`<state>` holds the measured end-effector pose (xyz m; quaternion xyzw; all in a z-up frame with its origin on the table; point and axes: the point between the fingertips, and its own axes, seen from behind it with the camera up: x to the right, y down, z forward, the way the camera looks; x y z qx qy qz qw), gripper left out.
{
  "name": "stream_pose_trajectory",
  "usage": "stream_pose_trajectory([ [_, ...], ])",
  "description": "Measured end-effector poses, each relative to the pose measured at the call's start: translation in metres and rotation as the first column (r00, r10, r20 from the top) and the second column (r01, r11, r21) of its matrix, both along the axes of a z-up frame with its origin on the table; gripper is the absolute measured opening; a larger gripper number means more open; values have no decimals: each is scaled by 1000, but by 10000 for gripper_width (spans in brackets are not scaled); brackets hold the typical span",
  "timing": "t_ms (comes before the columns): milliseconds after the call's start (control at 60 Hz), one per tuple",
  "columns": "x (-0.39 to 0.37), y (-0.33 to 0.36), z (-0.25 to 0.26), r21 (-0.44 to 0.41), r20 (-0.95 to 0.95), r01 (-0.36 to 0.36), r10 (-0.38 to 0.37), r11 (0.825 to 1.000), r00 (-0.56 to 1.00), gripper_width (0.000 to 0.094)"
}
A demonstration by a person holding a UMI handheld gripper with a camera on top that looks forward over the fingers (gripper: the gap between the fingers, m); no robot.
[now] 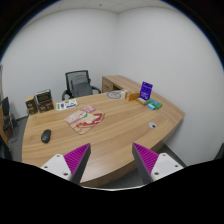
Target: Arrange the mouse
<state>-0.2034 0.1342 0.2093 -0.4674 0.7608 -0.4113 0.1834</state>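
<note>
Gripper (110,160) above the near edge of a wooden desk (120,130), fingers spread wide, pink pads facing, nothing between them; mouse (45,135) on the desk at ten o'clock from the fingers, well apart; magazine (86,119) at twelve o'clock beyond them; chair (78,82) behind the desk; purple box (146,90) at one o'clock, far side.

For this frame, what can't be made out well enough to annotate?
- Mouse: gripper view, too small to tell its orientation or whether it has a cable.
- Small item on the table: too small to identify.
- Purple box: print unreadable.
- Gripper: open; finger bases cut off by the view's edge.
</note>
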Motion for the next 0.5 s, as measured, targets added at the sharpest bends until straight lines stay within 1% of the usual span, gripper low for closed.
stream_pose_trajectory([
  [100, -1, -1, -4, -3, -8, -5, 5, 1000, 1000, 866],
  [233, -1, 7, -10, 11, -14, -33, 33, 999, 999, 867],
  [417, 6, 32, -18, 28, -17, -89, 90, 996, 996, 866],
  [500, 10, 50, -19, 31, -18, -126, 126, 992, 992, 867],
])
